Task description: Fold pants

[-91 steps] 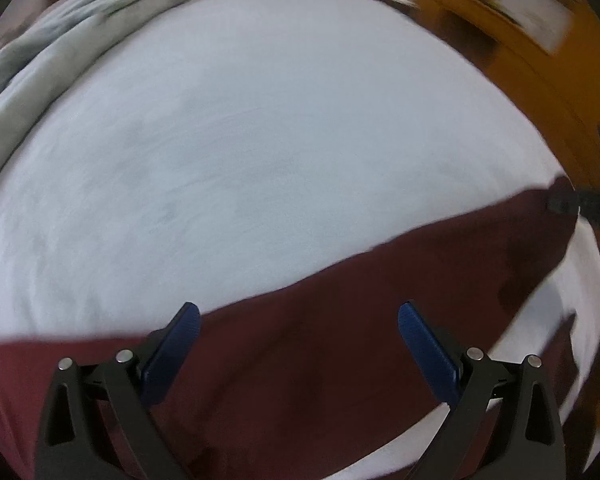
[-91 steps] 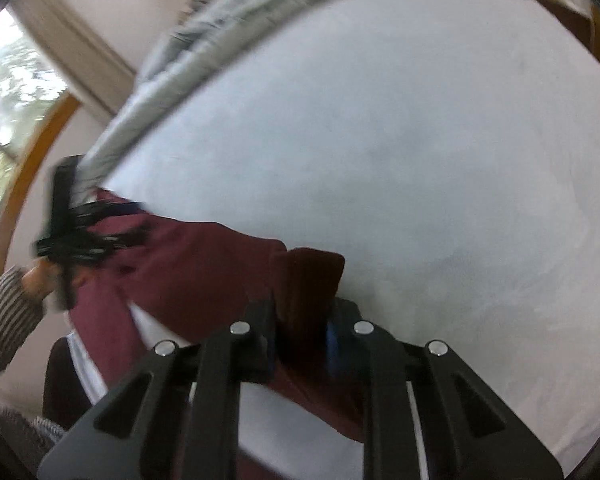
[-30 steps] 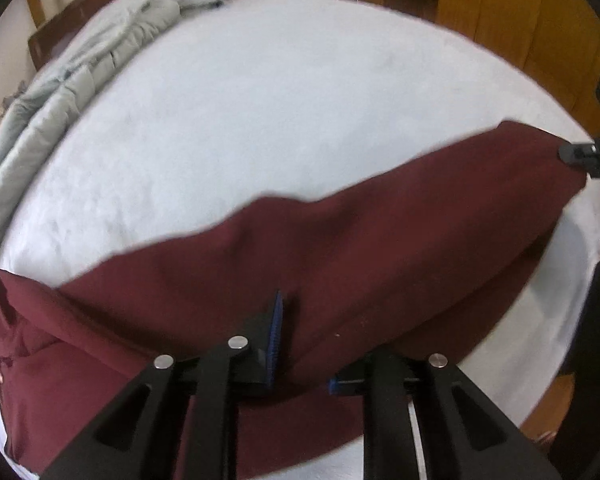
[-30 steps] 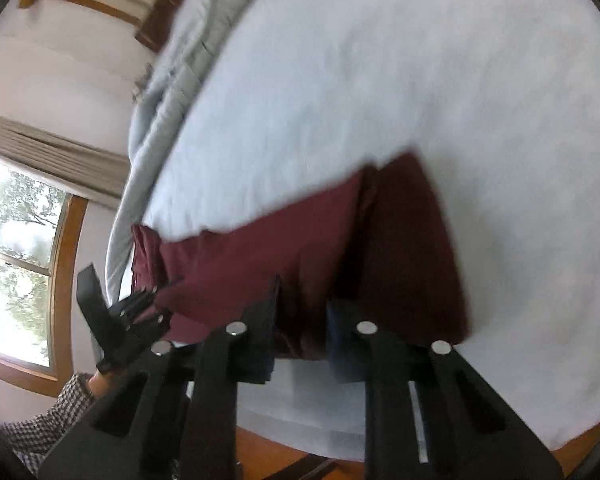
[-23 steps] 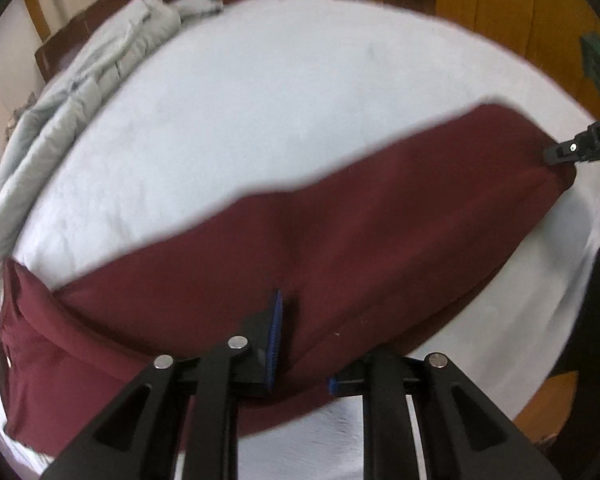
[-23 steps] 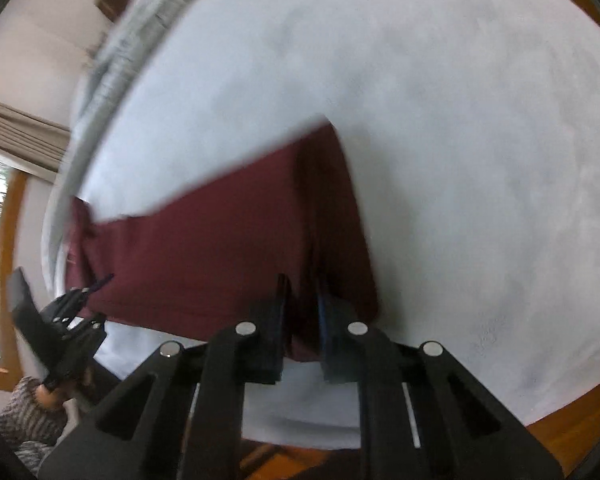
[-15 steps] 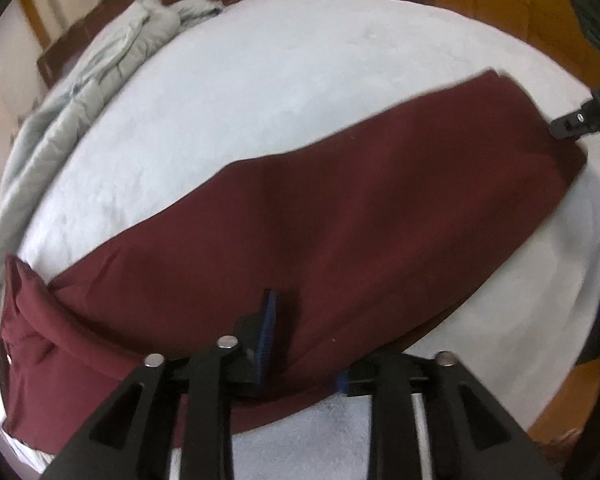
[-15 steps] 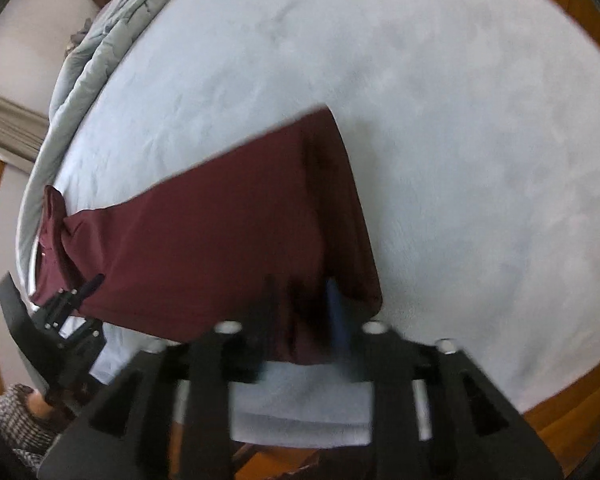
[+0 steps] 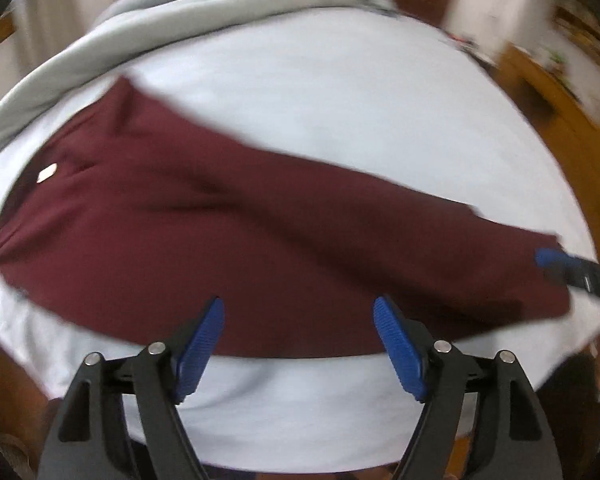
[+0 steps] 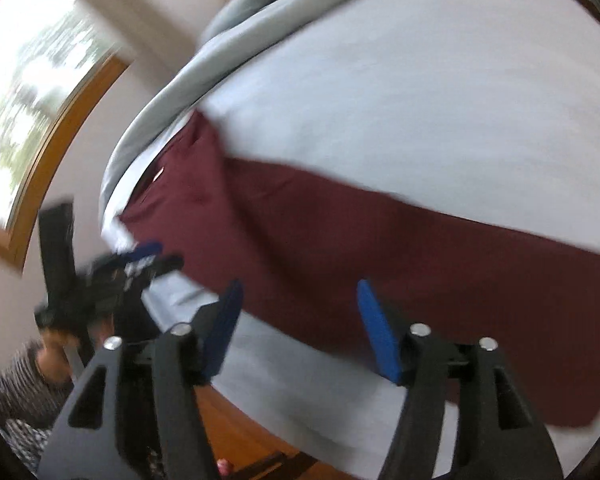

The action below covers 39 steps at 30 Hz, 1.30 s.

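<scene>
while the maroon pants [image 9: 260, 240] lie stretched in a long band across the pale bedsheet [image 9: 340, 112], both tools hang above them with nothing caught between their fingers. the left gripper [image 9: 298, 312] has just been opening, its blue pads [image 9: 198, 350] spread well apart over the near edge of the cloth, and no fabric sits between them. the right gripper [image 10: 298, 292] has likewise just been opening, its own blue pads [image 10: 376, 328] standing wide over the near hem, clear of the cloth.

from the left wrist view the waist end of the pants, with a small pale label, lies toward the left of the picture, and the leg end narrows toward the right, where a blue tip of the right gripper [image 9: 552, 258] shows at the cloth's far corner. from the right wrist view the left gripper [image 10: 140, 262] shows blurred at the left of the picture, near the waist end, borne by a hand with a striped sleeve [image 10: 16, 392] behind it.

a grey quilt [image 9: 220, 4] lies bunched along the far side of the bed, just beside the waist end. a window [image 10: 32, 92] with a wooden frame sits in the wall, and wooden furniture [image 9: 560, 112] stands beyond the bed's right side.
</scene>
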Motion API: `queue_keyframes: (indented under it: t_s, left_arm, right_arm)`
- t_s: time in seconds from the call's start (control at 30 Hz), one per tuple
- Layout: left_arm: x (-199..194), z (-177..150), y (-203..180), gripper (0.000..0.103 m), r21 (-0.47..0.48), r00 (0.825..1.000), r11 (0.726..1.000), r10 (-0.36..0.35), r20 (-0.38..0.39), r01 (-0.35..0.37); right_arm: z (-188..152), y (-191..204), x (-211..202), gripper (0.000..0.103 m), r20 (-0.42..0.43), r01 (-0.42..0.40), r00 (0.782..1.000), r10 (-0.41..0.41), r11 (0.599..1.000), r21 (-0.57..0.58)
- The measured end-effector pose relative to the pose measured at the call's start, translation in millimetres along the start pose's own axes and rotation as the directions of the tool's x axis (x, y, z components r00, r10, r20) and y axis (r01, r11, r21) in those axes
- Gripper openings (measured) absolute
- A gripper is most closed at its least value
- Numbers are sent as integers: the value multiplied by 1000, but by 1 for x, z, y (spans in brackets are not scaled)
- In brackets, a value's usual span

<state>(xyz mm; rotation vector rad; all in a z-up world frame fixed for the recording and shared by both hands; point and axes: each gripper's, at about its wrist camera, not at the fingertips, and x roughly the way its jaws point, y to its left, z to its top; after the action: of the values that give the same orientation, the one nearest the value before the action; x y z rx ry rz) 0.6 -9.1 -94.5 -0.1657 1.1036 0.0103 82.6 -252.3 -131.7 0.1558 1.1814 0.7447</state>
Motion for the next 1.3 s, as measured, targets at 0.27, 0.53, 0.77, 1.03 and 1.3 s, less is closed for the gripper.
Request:
queue_keyframes:
  t_s: [0.27,0.53,0.77,1.03,1.3]
  left_arm:
    - [6,-9,81,77,-126,998,991,44,-43,-50]
    - [9,10,93,77,-152,999,988,-1,-50,-6]
    - [30,87,86,78,-153,993,987,22,-113,-39]
    - [102,167,82,78,-136,936,984,64,-346,-117]
    - [152,183,85,76,-113,831,964,147,-536,-243]
  right_arm:
    - [24,49,116,41,-216,62,971,-103,981,-185]
    - [-5,61,95,8,-185,37,979,-81,972,-233]
    - [-30,50,128,10,-246,64,964,-105,984,-168]
    - [-30,34,123,9,-250,16,967,-38,996,-90]
    - [-30,22,114,9,-250,-31,968,21,999,-38]
